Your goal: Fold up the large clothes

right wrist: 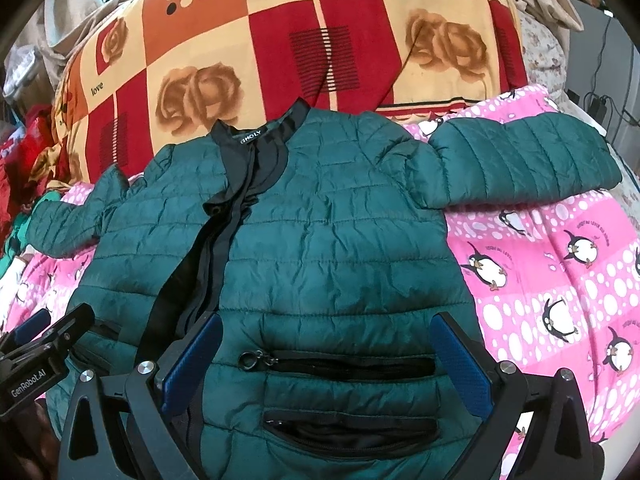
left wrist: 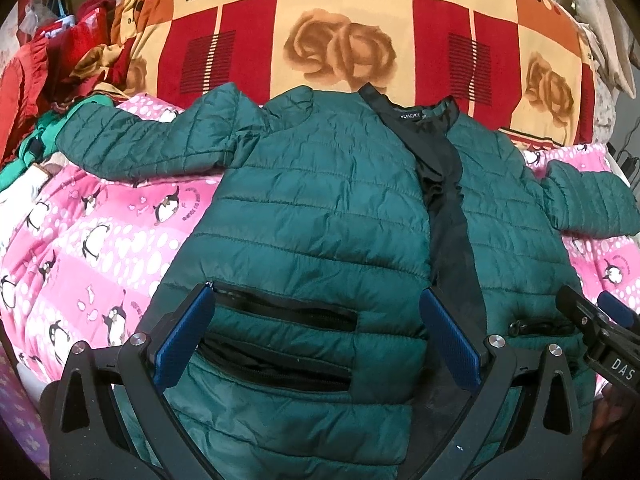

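Note:
A dark green quilted jacket [left wrist: 320, 208] lies flat and front-up on a pink penguin blanket [left wrist: 92, 248], sleeves spread to both sides, black zipper band down the middle. My left gripper [left wrist: 316, 320] is open and empty above its left pocket [left wrist: 280, 316]. My right gripper [right wrist: 326, 344] is open and empty above the right pocket [right wrist: 344, 364]. The jacket [right wrist: 328, 248] fills the right wrist view. The right gripper shows at the right edge of the left wrist view [left wrist: 600, 328]. The left gripper shows at the left edge of the right wrist view [right wrist: 44, 344].
A red, orange and cream rose-patterned quilt [left wrist: 340, 32] lies behind the jacket's collar. A heap of red and green clothes [left wrist: 48, 80] sits at the far left. The pink blanket [right wrist: 560, 280] extends right of the jacket.

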Demonstrator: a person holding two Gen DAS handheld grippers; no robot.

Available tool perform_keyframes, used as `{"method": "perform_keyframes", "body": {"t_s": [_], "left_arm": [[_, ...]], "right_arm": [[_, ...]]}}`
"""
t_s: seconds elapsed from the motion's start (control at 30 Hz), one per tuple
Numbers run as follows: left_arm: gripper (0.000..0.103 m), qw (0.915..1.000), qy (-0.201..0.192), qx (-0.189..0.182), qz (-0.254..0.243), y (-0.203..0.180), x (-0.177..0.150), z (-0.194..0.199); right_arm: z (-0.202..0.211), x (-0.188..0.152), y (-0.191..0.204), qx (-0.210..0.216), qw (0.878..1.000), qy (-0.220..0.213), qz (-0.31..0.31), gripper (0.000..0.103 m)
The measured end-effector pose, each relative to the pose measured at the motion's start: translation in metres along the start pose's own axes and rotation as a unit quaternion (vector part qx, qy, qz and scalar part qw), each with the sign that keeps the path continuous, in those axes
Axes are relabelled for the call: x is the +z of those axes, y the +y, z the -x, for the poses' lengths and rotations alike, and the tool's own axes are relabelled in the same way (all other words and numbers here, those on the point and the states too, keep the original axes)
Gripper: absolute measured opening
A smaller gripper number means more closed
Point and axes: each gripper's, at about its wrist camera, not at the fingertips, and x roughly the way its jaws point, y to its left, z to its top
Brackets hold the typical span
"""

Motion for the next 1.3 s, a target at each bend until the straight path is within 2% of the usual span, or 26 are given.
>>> {"method": "perform_keyframes", "body": {"t_s": [0.5, 1.3], "left_arm": [[0.102, 1.0, 0.007, 0.002, 0.002, 0.001, -0.003, -0.005], [0.102, 0.9996, 0.01, 0.026, -0.003, 0.008, -0.008, -0.016]], "right_arm": [[-0.005, -0.002, 0.002, 0.003, 1.0, 0.004, -0.003, 0.103], [-0.01, -0.004, 0.004, -0.002, 1.0, -0.003, 0.004, 0.103]]}}
